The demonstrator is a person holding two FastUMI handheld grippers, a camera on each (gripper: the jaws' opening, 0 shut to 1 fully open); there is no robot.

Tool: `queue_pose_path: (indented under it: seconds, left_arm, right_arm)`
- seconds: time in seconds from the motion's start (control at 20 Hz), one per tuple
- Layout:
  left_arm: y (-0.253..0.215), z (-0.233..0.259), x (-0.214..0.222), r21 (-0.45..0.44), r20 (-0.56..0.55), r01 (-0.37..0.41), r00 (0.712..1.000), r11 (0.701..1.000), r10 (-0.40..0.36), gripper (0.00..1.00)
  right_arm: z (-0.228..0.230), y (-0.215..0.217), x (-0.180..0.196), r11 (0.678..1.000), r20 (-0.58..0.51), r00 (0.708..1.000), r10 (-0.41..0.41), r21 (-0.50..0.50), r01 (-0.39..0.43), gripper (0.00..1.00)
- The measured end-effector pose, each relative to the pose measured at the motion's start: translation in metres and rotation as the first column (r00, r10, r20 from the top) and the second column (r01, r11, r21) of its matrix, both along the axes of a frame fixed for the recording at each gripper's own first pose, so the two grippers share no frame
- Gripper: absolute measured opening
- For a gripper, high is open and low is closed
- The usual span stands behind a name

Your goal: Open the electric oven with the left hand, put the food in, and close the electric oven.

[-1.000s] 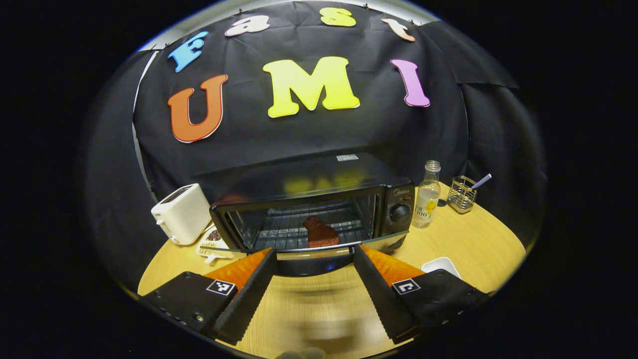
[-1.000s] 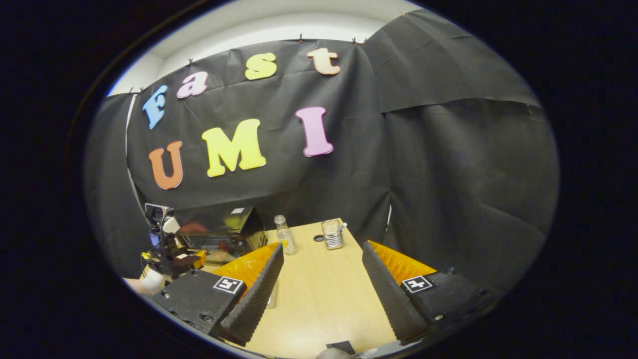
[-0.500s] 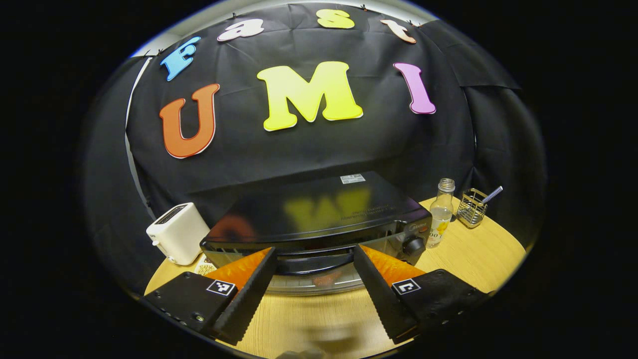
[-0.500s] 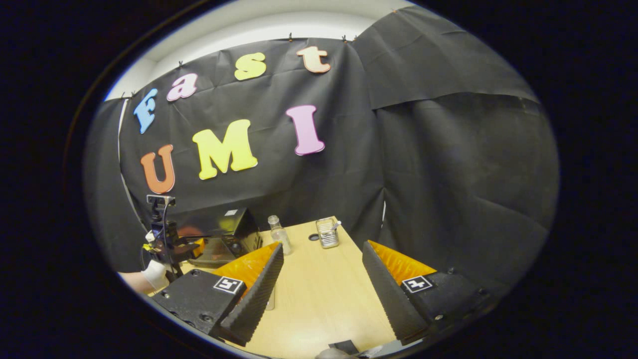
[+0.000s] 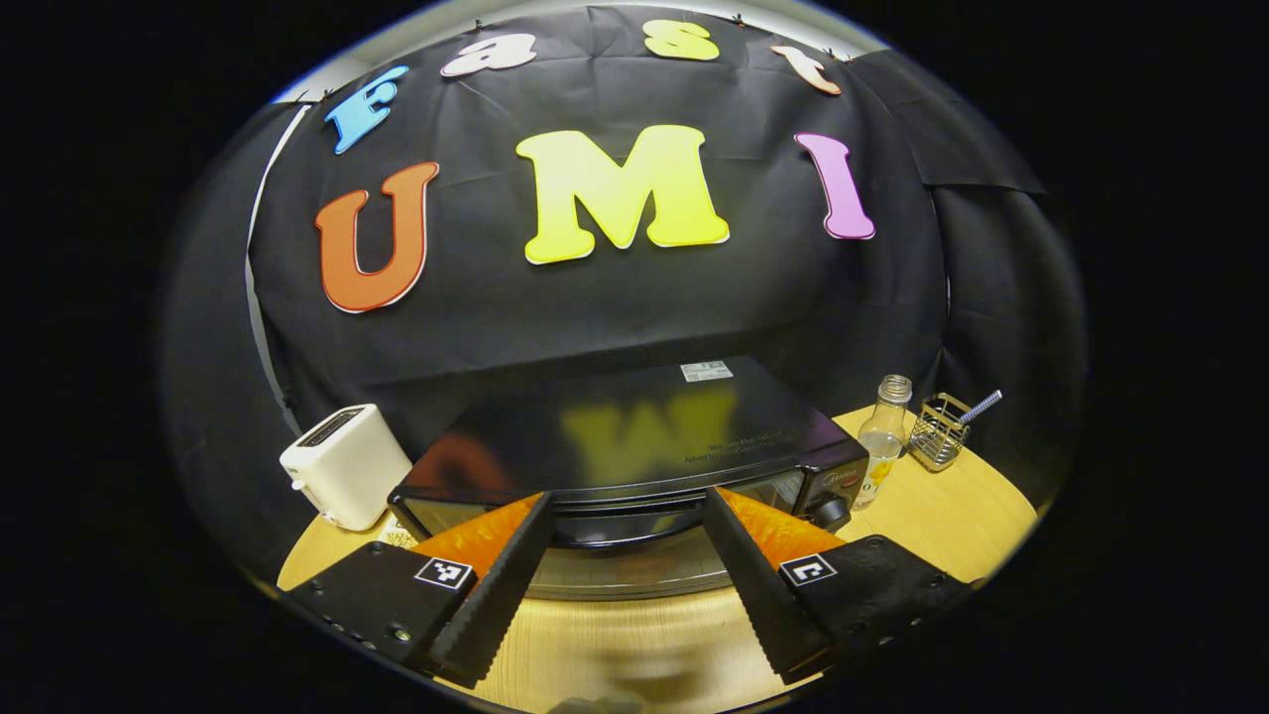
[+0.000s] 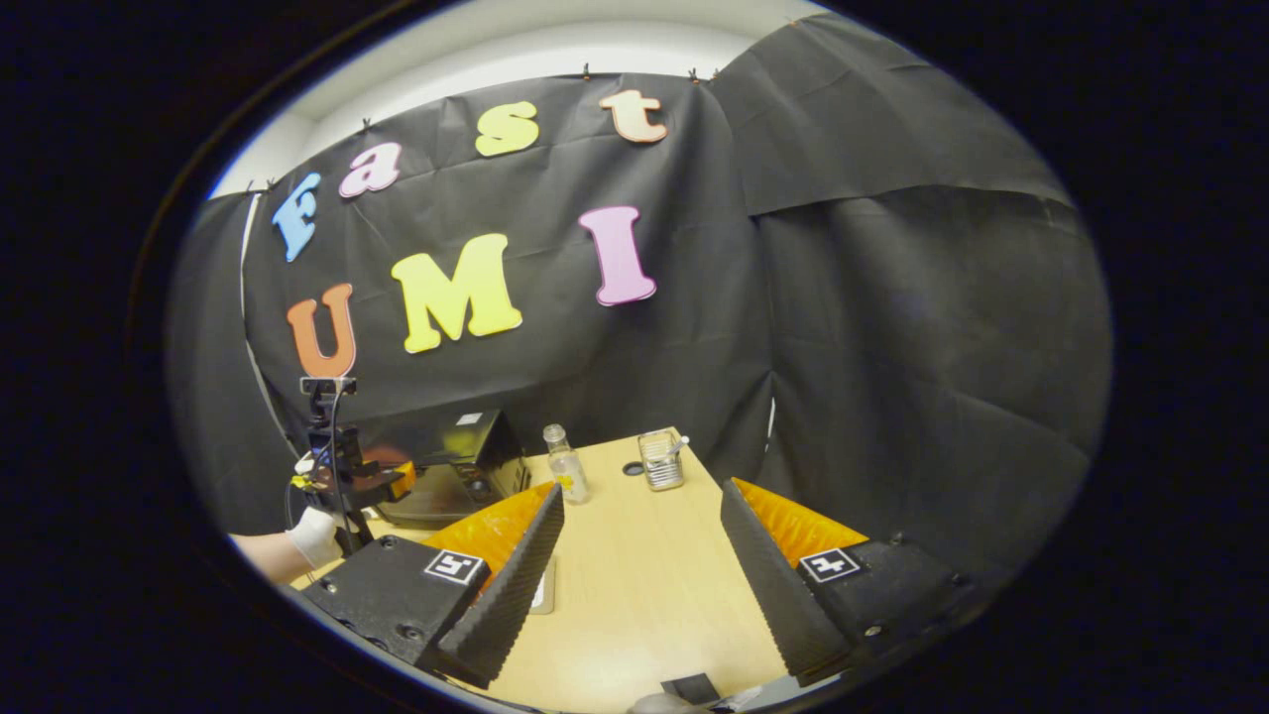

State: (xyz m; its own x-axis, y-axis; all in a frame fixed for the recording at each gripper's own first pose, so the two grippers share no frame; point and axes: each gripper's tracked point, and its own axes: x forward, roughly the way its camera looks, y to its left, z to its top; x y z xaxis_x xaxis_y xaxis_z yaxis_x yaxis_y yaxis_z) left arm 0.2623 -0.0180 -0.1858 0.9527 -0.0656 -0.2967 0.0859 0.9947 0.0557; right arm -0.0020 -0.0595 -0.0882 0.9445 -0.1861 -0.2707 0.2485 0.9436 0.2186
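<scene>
The closing step is in hand. In the left gripper view the left gripper stands wide, its fingers straddling the handle at the top edge of the door of the electric oven, which sits on the tabletop. The door looks nearly up, though whether it has latched is hard to tell. The food is hidden inside. The right gripper hangs wide and empty above bare tabletop. The next move calls for a firm push, then a straight withdrawal.
</scene>
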Motion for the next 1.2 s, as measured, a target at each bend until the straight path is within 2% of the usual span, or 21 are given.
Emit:
queue_pose_path:
  seconds: [0.2,0.6,0.75,0.95,1.2]
  left_arm:
    - [0.006,0.047,-0.029,-0.022,0.091,0.002,0.996,1.0,0.0,0.97]
    - [0.036,0.139,-0.136,-0.078,0.217,0.003,0.976,0.997,0.014,0.96]
    - [0.061,0.154,-0.173,-0.079,0.233,-0.047,0.97,0.996,0.064,0.96]
    - [0.102,0.159,-0.218,-0.033,0.237,-0.146,0.96,0.989,0.15,0.96]
    - [0.115,0.157,-0.251,-0.022,0.218,-0.203,0.955,0.979,0.203,0.96]
  right_arm:
    - [0.005,0.012,0.005,1.0,0.017,0.999,0.028,-0.009,-0.028,1.0]
    - [0.034,0.059,0.032,0.984,0.089,0.984,0.157,-0.094,-0.149,1.0]
    - [0.045,0.079,0.044,0.972,0.119,0.97,0.212,-0.131,-0.196,1.0]
    - [0.053,0.099,0.053,0.954,0.138,0.952,0.273,-0.167,-0.249,1.0]
    - [0.041,0.121,0.063,0.938,0.123,0.937,0.326,-0.165,-0.304,1.0]
